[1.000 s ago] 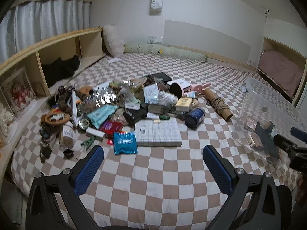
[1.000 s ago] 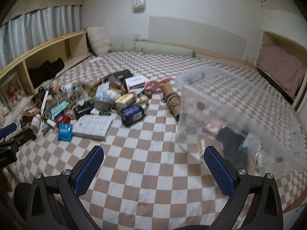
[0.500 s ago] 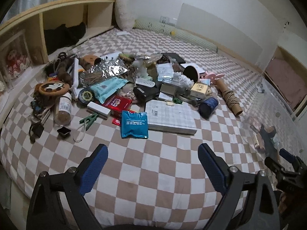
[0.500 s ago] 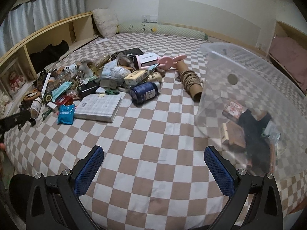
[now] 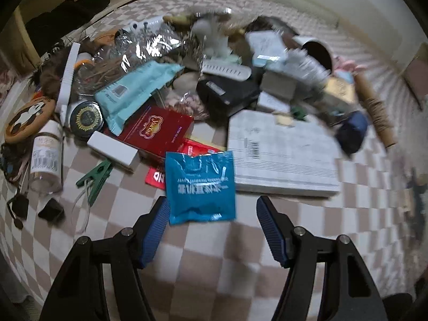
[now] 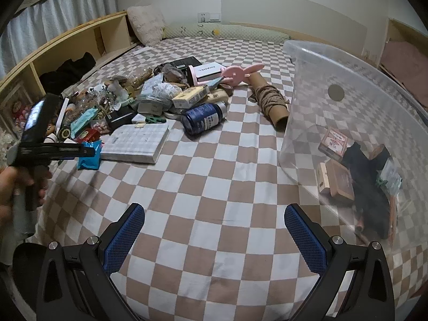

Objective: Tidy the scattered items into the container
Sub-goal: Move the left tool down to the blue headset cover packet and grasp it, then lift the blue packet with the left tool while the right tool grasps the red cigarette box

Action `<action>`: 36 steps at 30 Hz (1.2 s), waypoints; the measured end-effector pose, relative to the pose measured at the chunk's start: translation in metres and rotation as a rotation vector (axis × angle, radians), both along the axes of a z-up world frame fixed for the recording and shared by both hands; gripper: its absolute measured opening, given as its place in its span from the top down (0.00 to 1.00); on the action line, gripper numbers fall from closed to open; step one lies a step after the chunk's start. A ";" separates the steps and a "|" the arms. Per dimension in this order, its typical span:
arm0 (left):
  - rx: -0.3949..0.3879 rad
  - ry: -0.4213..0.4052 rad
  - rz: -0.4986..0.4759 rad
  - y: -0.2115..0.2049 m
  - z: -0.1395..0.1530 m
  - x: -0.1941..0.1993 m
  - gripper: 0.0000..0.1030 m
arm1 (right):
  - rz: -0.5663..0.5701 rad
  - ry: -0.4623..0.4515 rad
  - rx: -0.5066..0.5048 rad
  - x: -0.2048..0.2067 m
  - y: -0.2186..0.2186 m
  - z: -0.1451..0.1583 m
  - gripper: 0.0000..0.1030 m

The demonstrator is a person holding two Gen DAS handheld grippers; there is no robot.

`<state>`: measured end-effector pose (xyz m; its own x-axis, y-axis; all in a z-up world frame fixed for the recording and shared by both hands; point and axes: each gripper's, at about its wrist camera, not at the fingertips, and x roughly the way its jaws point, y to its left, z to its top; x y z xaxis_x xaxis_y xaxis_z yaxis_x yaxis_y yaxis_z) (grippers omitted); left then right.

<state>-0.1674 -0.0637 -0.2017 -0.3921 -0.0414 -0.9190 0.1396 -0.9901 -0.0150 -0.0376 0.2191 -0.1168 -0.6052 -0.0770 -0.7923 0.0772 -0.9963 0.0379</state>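
the left hand-held gripper (image 5: pixel 212 220), jaws apart and just closing, straddles the near edge of the blue packet (image 5: pixel 200 186) at lower centre on the bed (image 5: pixel 219 262), where the pads may pinch the checkered cover or slip off the slick foil; the right hand-held gripper (image 6: pixel 214 230) hangs apart and empty beside the container (image 6: pixel 315 101) at right.

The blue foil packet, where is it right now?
In the left wrist view the blue foil packet lies on the checkered bedspread just ahead of the left gripper, overlapping a red packet, with the white notebook alongside.

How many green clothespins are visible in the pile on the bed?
2 visible. One clothespin lies at the pile's near left edge, beside the small white box. A darker green clip sits at the far edge of the big white book. The clutter may hide more.
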 end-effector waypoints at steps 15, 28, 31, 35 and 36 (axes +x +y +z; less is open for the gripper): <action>-0.093 -0.015 0.060 -0.017 -0.030 0.002 0.33 | 0.019 -0.039 -0.006 -0.013 -0.006 -0.017 0.00; 0.065 0.049 0.114 -0.059 -0.011 0.022 0.44 | 0.077 -0.022 -0.035 -0.036 -0.031 -0.020 0.00; 0.078 0.063 0.106 -0.069 -0.002 0.028 0.44 | 0.130 -0.006 -0.060 -0.048 -0.047 -0.019 0.00; 0.064 0.059 0.078 -0.075 0.024 0.043 0.44 | 0.225 0.021 -0.093 -0.069 -0.079 -0.015 0.00; 0.059 0.056 0.068 -0.078 0.028 0.046 0.44 | 0.248 0.024 -0.102 -0.074 -0.087 -0.015 0.00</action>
<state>-0.1211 -0.1413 -0.1740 -0.4413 -0.0163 -0.8972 0.2035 -0.9756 -0.0824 -0.1116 0.1324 -0.1313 -0.5767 -0.3040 -0.7583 0.3207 -0.9379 0.1321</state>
